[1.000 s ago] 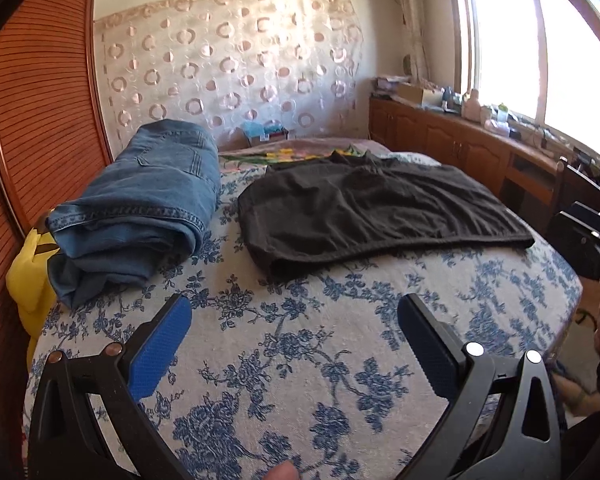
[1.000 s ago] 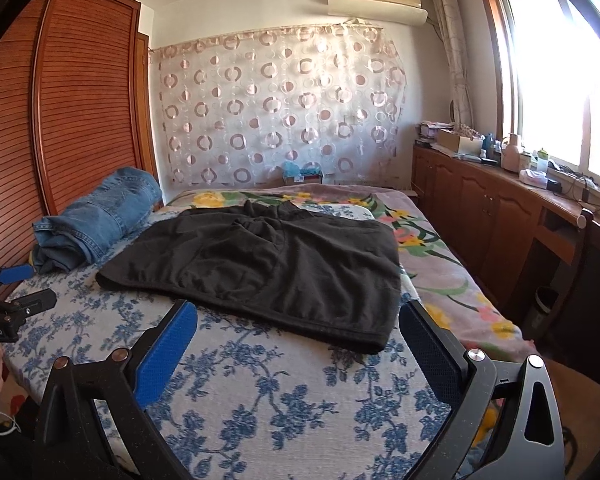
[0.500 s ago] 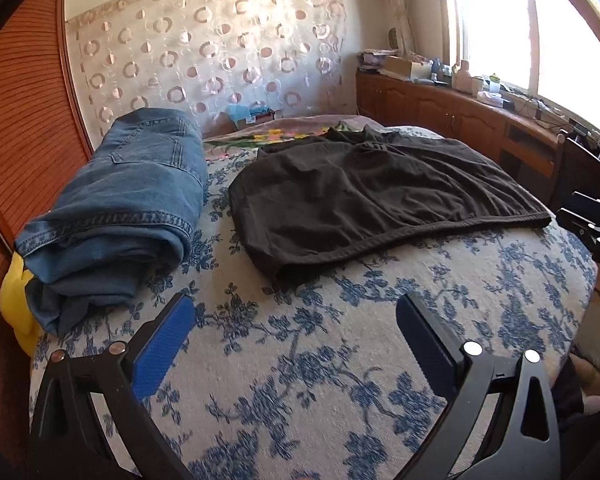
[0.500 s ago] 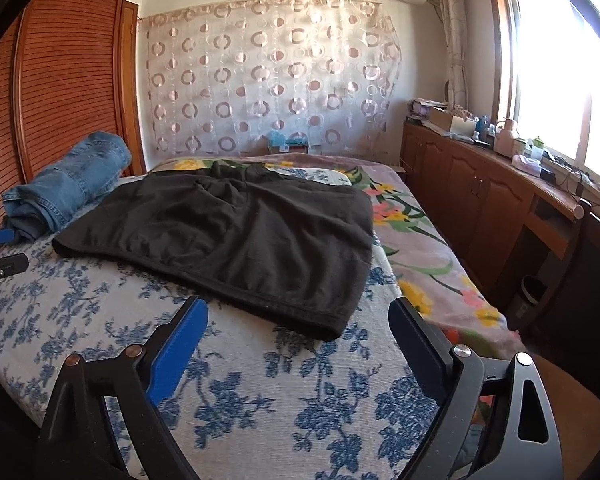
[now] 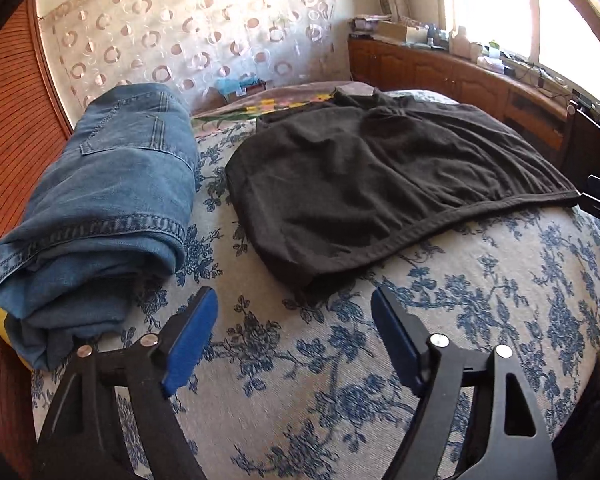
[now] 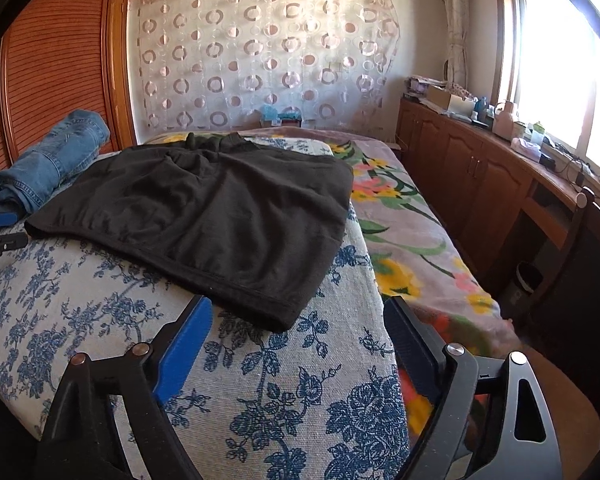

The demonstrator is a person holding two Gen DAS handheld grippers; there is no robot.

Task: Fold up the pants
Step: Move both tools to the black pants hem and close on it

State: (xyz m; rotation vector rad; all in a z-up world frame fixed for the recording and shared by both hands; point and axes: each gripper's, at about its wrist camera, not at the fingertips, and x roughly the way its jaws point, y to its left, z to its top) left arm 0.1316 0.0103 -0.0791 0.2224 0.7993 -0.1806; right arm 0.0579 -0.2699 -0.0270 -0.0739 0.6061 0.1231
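Black pants (image 5: 372, 184) lie flat on the bed (image 5: 480, 300), long axis crosswise to both grippers. Left gripper (image 5: 294, 320) faces the near-left corner, right gripper (image 6: 298, 332) the near-right corner; both fingers released, just been narrowing, nothing between.

I see open blue-flowered bedspread (image 5: 340, 380) in front of both grippers, so there I can pass freely. On my left the folded jeans (image 5: 112, 200) block the way, just beside the black pants (image 5: 360, 184), with only a narrow strip between. Behind them the wooden wardrobe (image 5: 12, 128) closes this side. On the right, the cabinets (image 6: 480, 176) limit the room.
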